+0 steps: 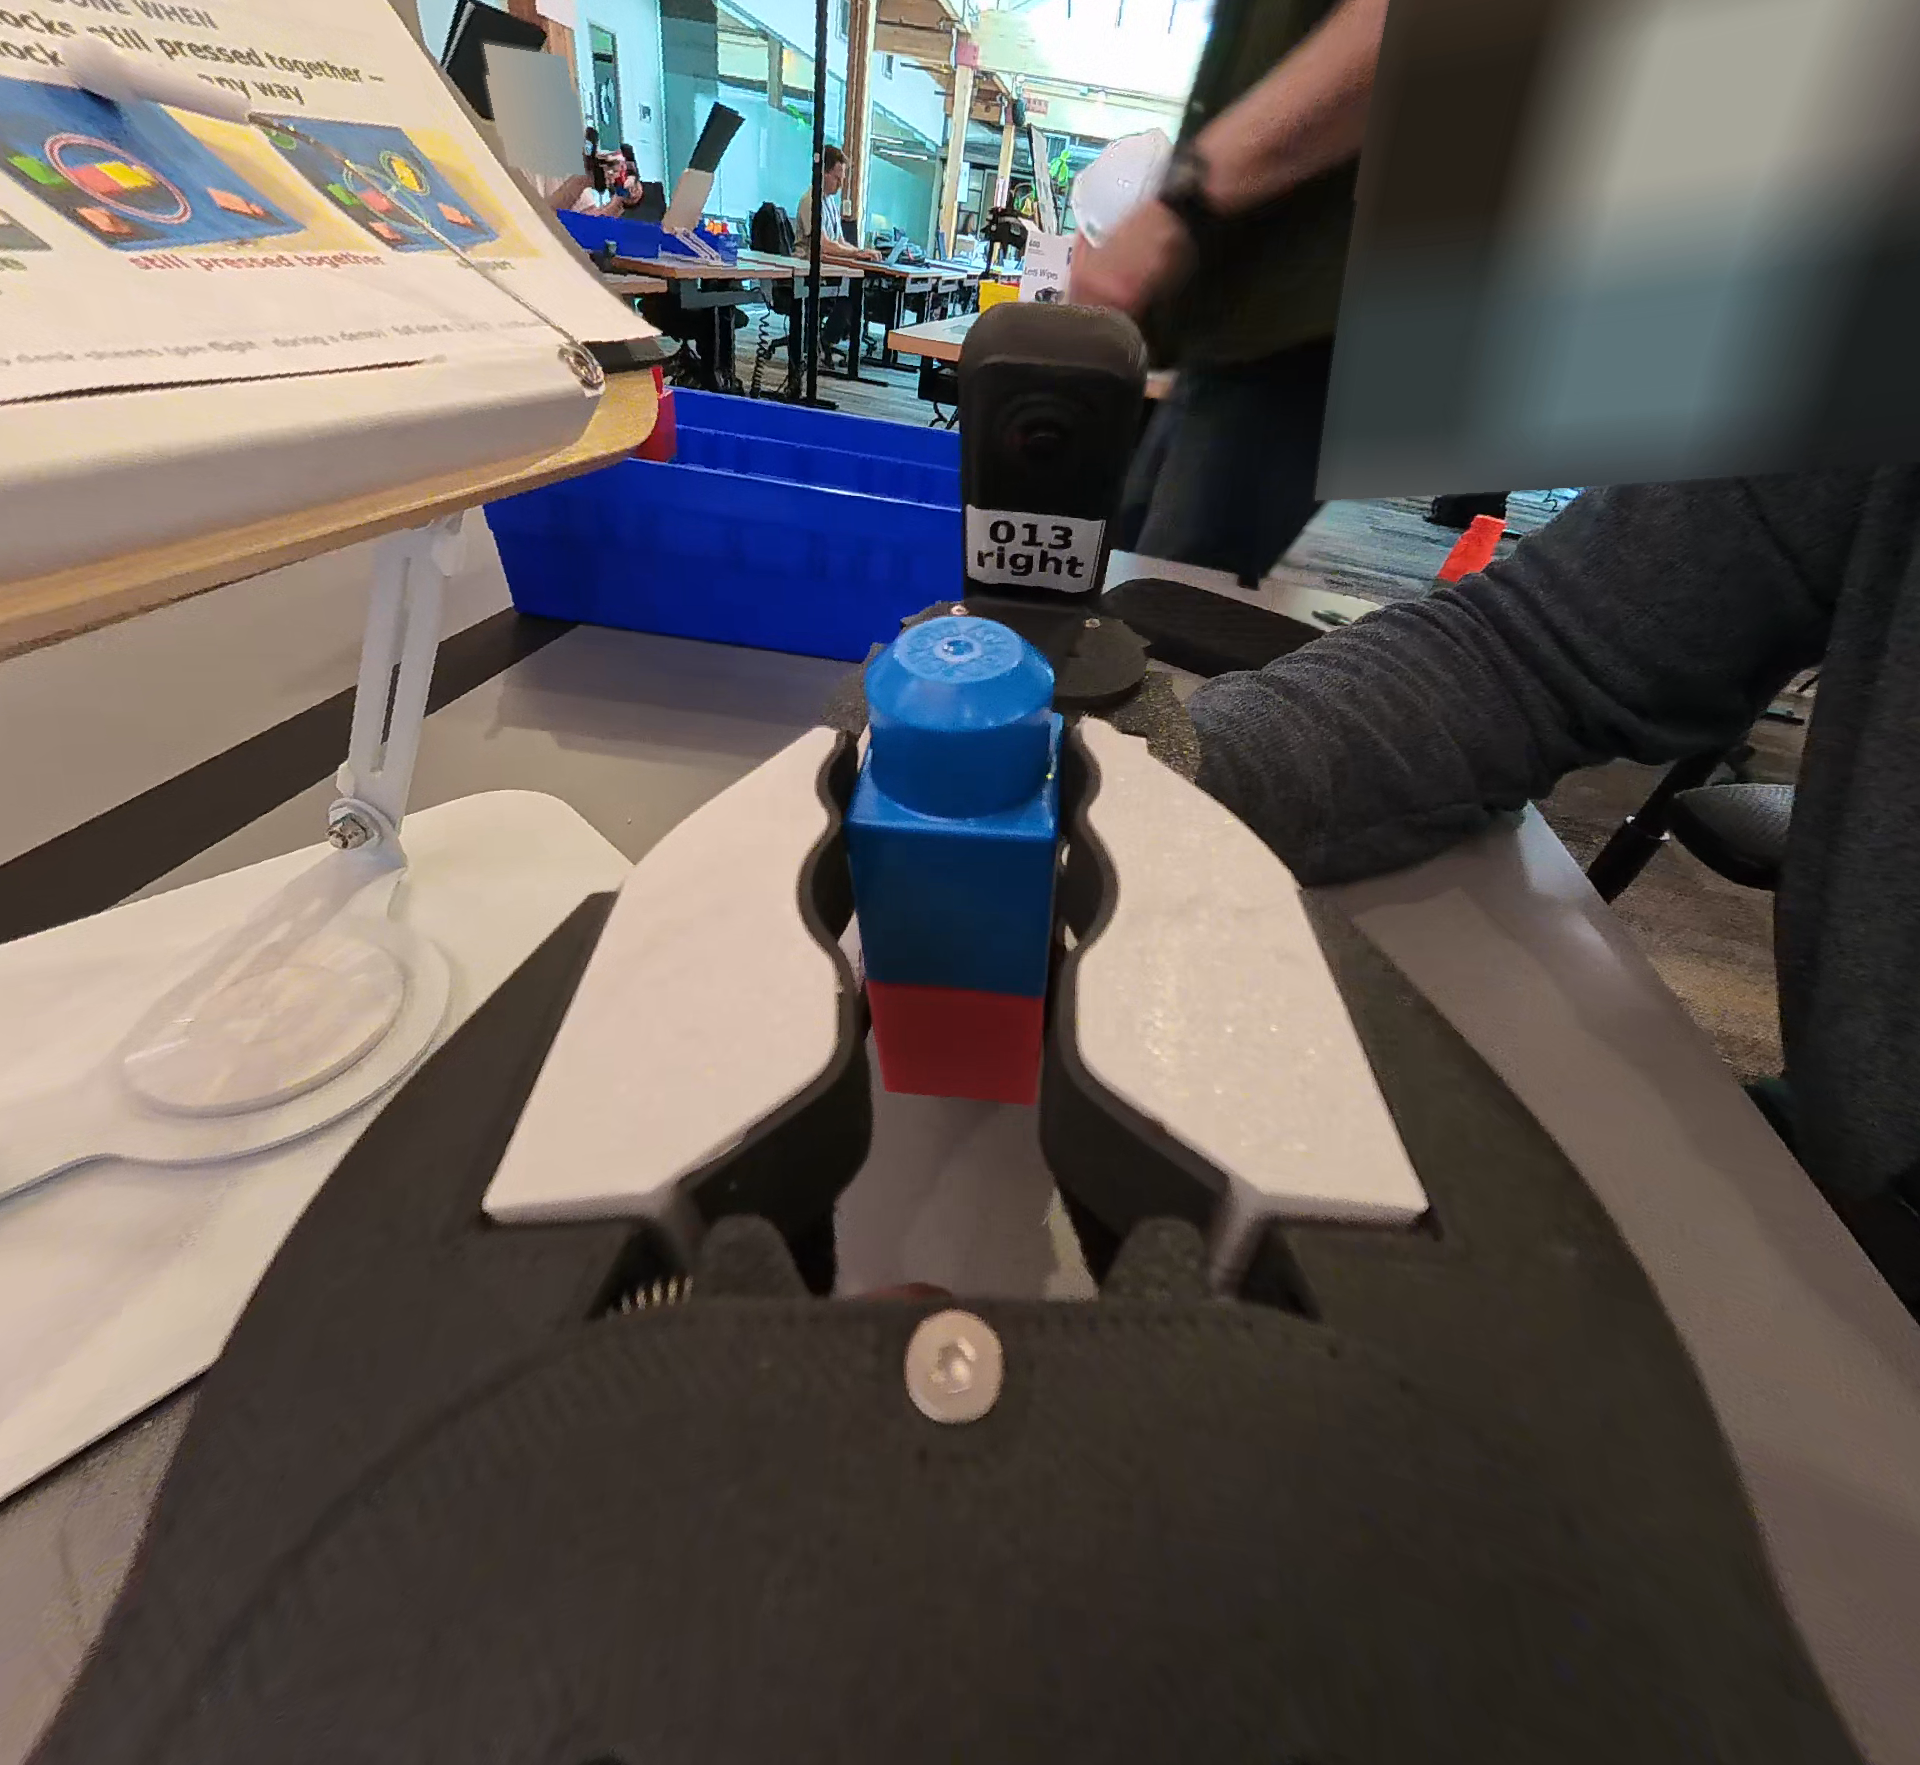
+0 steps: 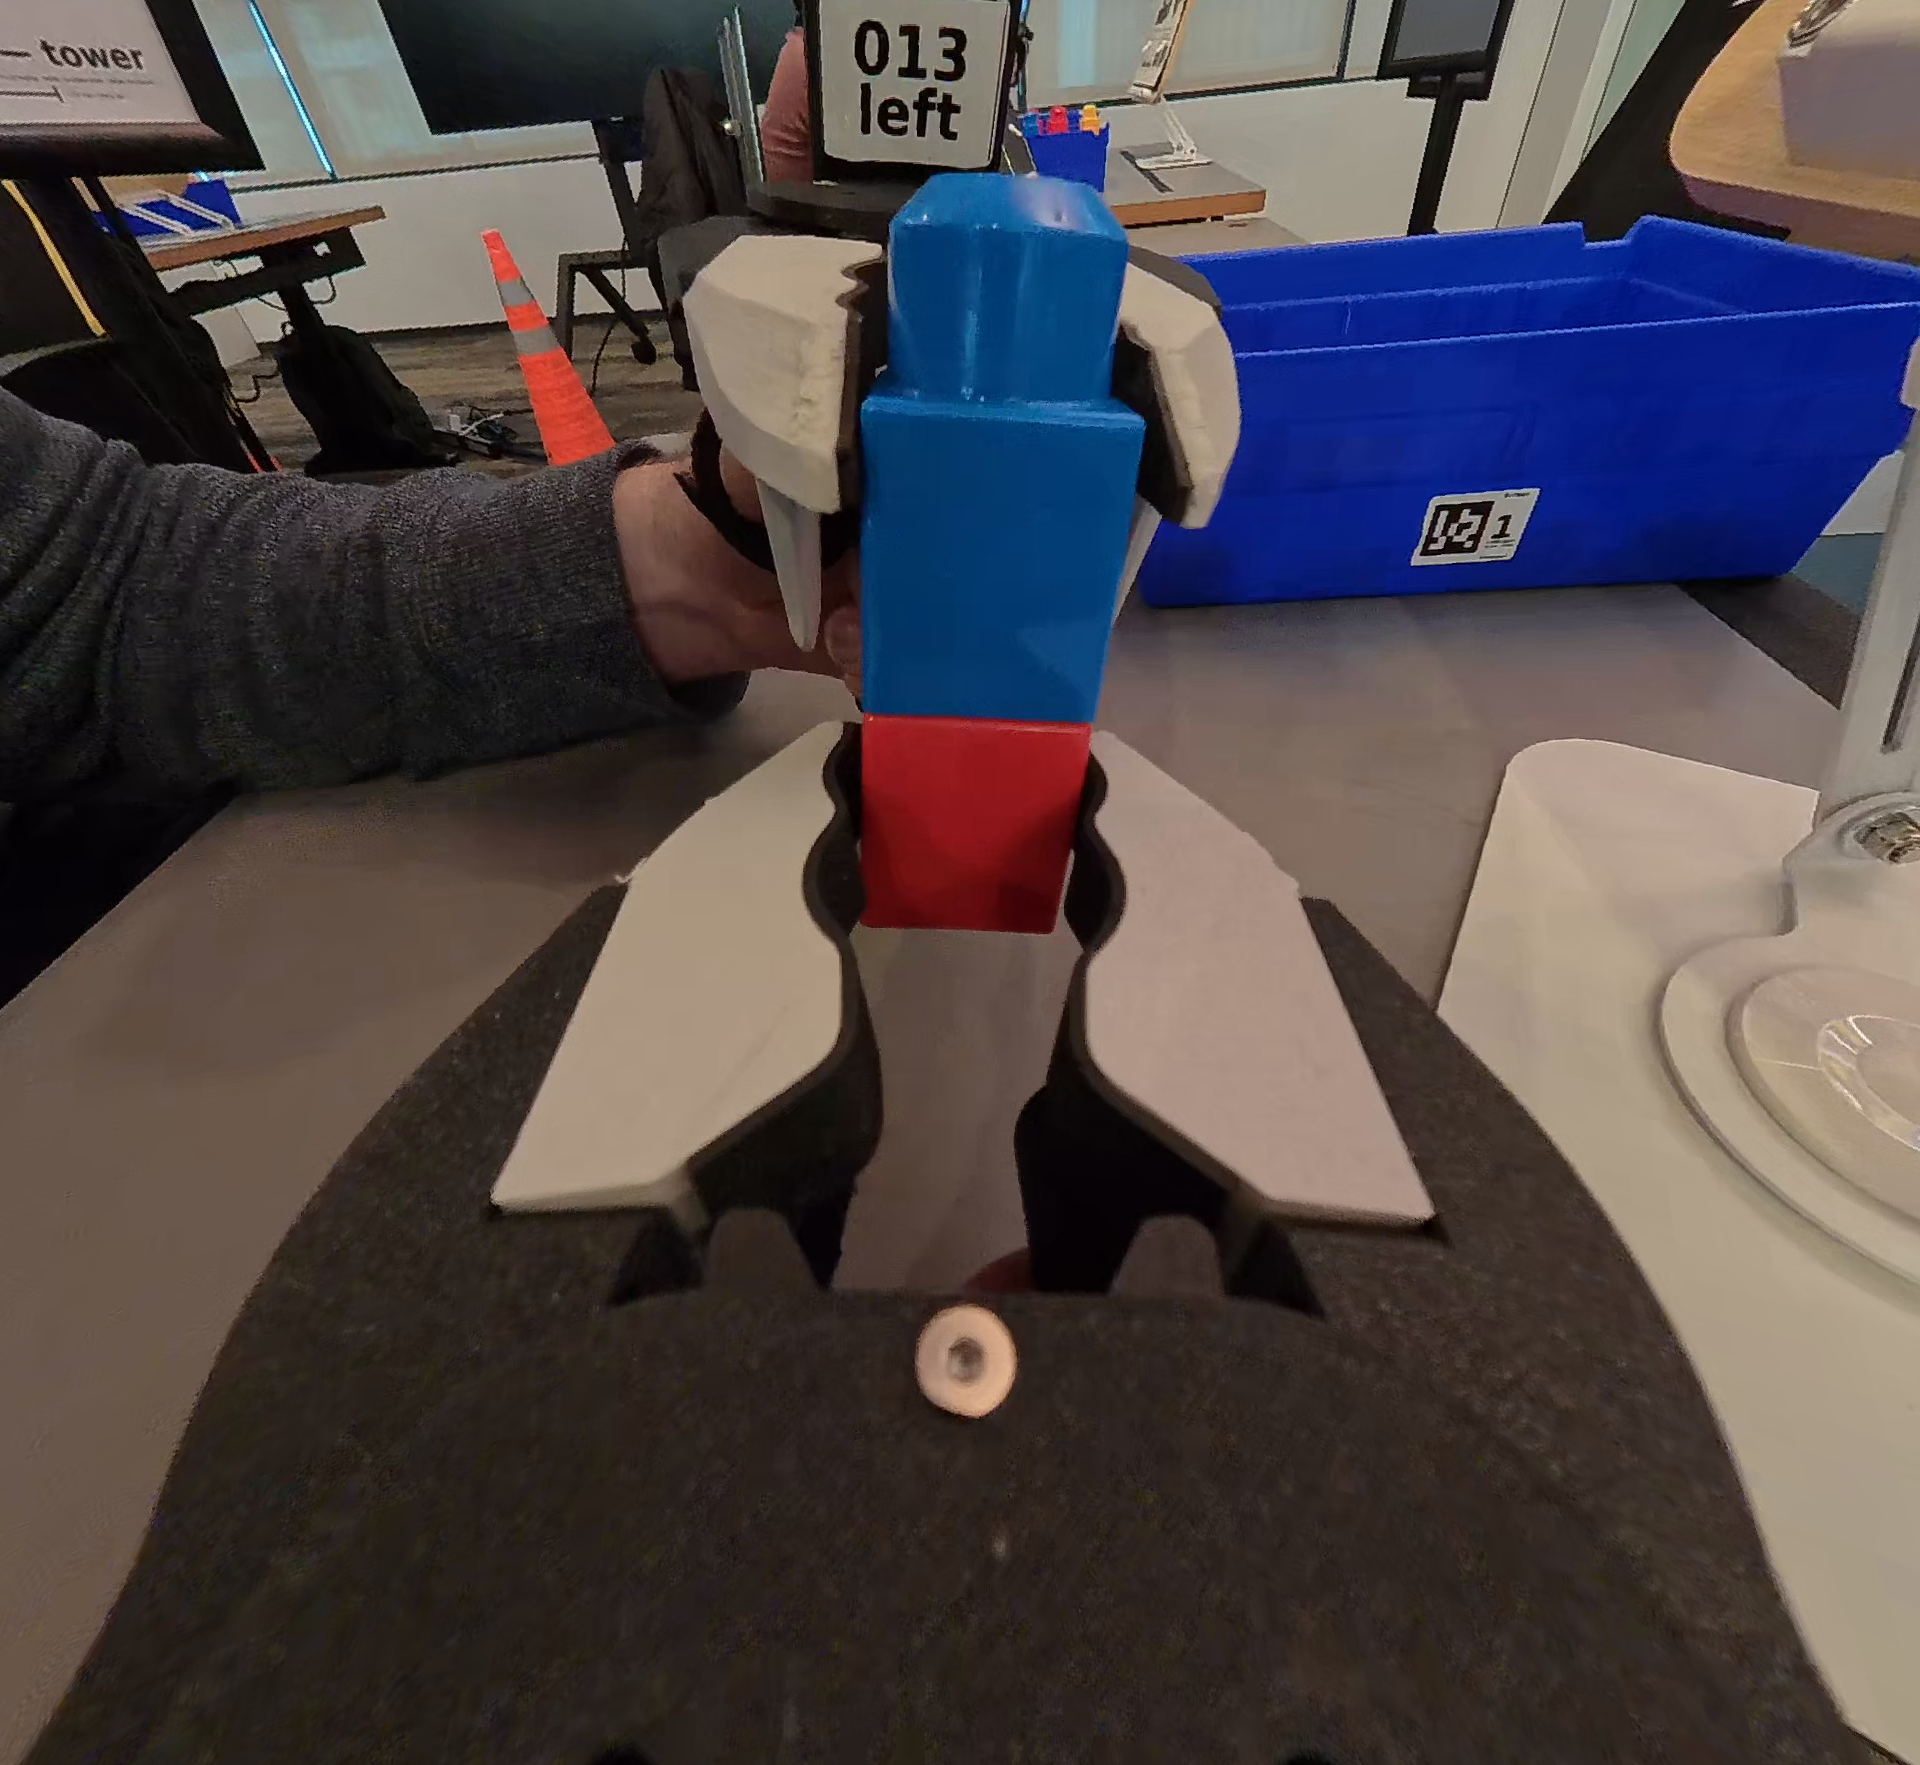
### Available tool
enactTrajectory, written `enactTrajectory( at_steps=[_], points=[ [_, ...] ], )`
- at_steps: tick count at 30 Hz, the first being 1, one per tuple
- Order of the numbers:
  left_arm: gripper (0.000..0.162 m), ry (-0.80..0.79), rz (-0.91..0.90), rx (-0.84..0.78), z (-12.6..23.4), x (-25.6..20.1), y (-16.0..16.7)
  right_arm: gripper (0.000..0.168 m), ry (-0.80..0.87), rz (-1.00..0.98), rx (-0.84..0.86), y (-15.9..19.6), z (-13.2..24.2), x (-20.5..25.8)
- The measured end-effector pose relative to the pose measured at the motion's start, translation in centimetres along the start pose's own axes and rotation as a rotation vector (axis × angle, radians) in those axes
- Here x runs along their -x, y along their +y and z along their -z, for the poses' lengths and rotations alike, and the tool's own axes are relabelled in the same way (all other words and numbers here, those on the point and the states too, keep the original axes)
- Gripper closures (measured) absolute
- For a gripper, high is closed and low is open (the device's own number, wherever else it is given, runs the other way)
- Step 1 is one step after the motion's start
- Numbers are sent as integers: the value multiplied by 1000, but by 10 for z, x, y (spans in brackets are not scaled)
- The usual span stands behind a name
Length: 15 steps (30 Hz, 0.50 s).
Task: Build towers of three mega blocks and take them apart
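Observation:
A blue mega block [image 1: 951, 842] sits pressed on top of a red mega block [image 1: 956, 1040], and the pair is held above the grey table. My left gripper [image 1: 956, 765] is shut on the blue block. In the right wrist view my right gripper [image 2: 971, 780] is shut on the red block [image 2: 966, 822], just under the blue block [image 2: 992, 552]. The left gripper [image 2: 997, 344] faces it from the far side and clamps the blue block's upper part. In the left wrist view only the right gripper's camera mount [image 1: 1044, 427] shows behind the stack; its fingers are hidden.
A blue bin [image 2: 1558, 406] stands on the table behind the blocks and also shows in the left wrist view [image 1: 727, 531]. A white stand [image 1: 364, 780] holds an instruction sheet; its base [image 2: 1766, 1040] is at the right. A grey-sleeved arm [image 2: 260, 593] is at the left. An orange cone [image 2: 540, 354] stands on the floor. My right fingertips sit around 6 centimeters from my left ones.

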<state>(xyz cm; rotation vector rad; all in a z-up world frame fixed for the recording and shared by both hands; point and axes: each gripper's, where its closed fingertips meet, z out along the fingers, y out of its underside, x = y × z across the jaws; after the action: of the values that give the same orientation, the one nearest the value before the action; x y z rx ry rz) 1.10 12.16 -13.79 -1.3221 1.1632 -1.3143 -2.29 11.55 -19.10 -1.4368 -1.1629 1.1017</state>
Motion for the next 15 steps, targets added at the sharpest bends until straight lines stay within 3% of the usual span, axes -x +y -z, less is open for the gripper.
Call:
enactTrajectory(
  at_steps=[9, 15],
  points=[
    [126, -7, 11, -5, 0, 0, -2, 132, -3, -4, -13, -1, 1, 0],
    [120, -25, 60, 25, 0, 9, 8, 132, -7, -100, -116, -13, 12, -10]
  ],
)
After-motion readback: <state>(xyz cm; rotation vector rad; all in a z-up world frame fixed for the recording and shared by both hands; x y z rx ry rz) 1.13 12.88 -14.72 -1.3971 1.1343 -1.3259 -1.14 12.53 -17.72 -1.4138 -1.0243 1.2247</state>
